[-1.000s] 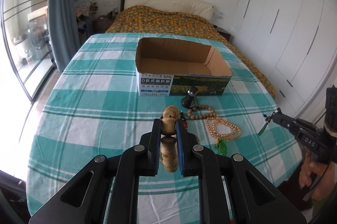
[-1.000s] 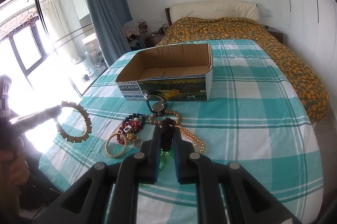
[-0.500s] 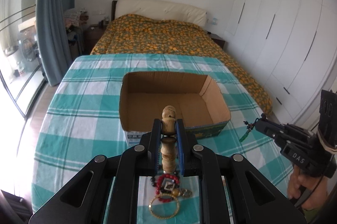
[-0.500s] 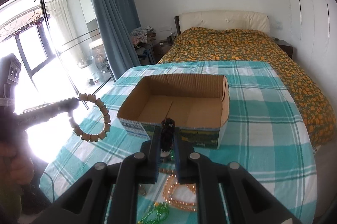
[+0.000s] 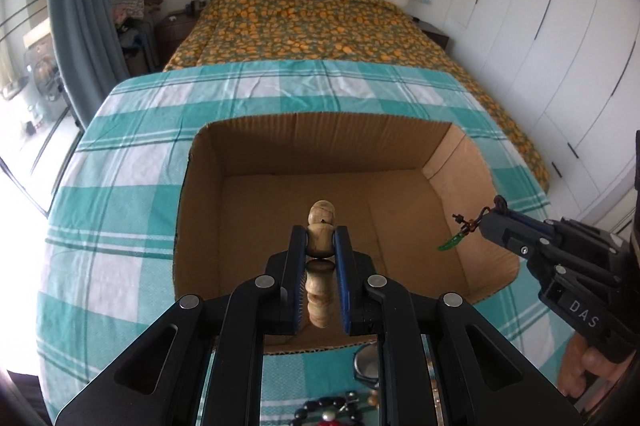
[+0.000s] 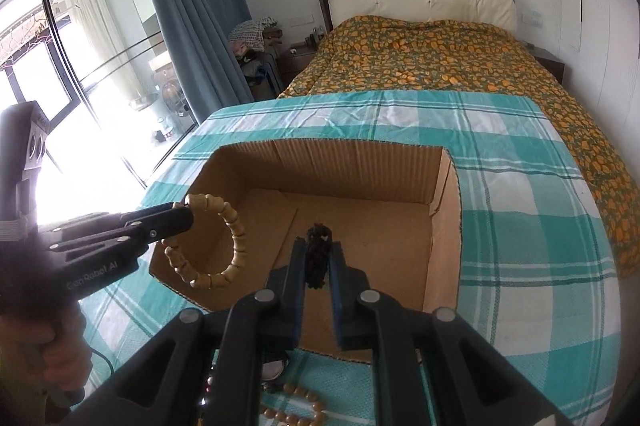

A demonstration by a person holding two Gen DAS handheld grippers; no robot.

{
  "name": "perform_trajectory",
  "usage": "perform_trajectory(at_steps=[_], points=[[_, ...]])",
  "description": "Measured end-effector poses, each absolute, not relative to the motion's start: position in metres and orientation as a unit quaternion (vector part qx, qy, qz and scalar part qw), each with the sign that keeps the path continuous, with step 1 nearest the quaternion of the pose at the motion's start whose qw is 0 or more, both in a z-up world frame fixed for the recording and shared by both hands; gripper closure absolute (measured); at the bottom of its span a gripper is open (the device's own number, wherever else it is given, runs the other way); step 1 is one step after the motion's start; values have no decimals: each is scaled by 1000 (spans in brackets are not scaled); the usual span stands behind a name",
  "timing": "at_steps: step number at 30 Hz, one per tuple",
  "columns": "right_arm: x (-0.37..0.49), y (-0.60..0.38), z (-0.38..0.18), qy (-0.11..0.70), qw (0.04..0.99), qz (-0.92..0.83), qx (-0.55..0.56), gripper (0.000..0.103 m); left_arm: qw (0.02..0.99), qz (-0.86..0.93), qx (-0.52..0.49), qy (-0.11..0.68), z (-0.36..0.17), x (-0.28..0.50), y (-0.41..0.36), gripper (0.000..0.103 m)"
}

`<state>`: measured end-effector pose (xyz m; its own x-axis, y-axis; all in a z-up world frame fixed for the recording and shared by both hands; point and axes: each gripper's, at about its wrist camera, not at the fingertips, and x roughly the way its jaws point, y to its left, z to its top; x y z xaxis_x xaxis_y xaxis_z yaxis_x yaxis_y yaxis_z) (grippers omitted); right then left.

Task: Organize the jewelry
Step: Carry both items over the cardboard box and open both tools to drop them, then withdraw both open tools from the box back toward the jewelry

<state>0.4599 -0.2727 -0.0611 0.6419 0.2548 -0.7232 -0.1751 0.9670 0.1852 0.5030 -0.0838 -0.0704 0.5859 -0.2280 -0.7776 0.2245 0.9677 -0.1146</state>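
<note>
Both hand-held grippers hang over the open cardboard box, which sits on a table covered by a teal and white checked cloth. The box interior is bare brown cardboard with nothing lying on its floor.

The left gripper is clamped on a wooden bead bracelet; one bead sits between the blue pads and another rises above the tips. In the right wrist view the same bracelet hangs as a loop from the left gripper above the near left corner of the box.

The right gripper is closed on a dark knotted cord. In the left wrist view, the right gripper hangs above the right side of the box, and a small green pendant dangles from its tip on a reddish cord. A hand grips its handle at the lower right.

On the cloth just near of the box lie more pieces: a round glassy item, possibly a watch, a strand of dark and red beads, and a tan bead strand, partly hidden by the gripper frames. A bed with an orange-patterned cover stands beyond the table.
</note>
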Motion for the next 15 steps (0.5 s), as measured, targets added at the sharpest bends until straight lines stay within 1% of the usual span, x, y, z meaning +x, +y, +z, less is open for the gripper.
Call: perform_trajectory(at_steps=[1,2,3,4,6,7,10,11,12,15], points=[[463,-272,-66,410,903,116,45,88,889,-121,3,441,-77,505,-85,87],[465,-273,-69,414,902,115,46,71,888,-115,6,445,-82,506,-86,81],[466,-275,-71,415,901,113,51,52,888,-111,10,447,-86,507,-87,59],[464,-277,-72,411,903,110,57,48,890,-107,12,443,-88,505,-87,35],[459,-281,-72,407,906,103,60,47,901,-95,19,422,-86,496,-86,16],[456,-283,-72,406,907,99,59,47,906,-92,24,412,-83,493,-86,13],[442,-286,-68,396,912,87,53,44,915,-87,35,393,-76,479,-83,11],[436,-287,-66,392,915,84,52,39,918,-86,35,386,-72,473,-82,11],[430,-288,-63,387,917,81,50,36,921,-85,34,379,-68,467,-80,11],[407,-290,-58,375,923,71,46,36,931,-83,30,353,-58,444,-75,11]])
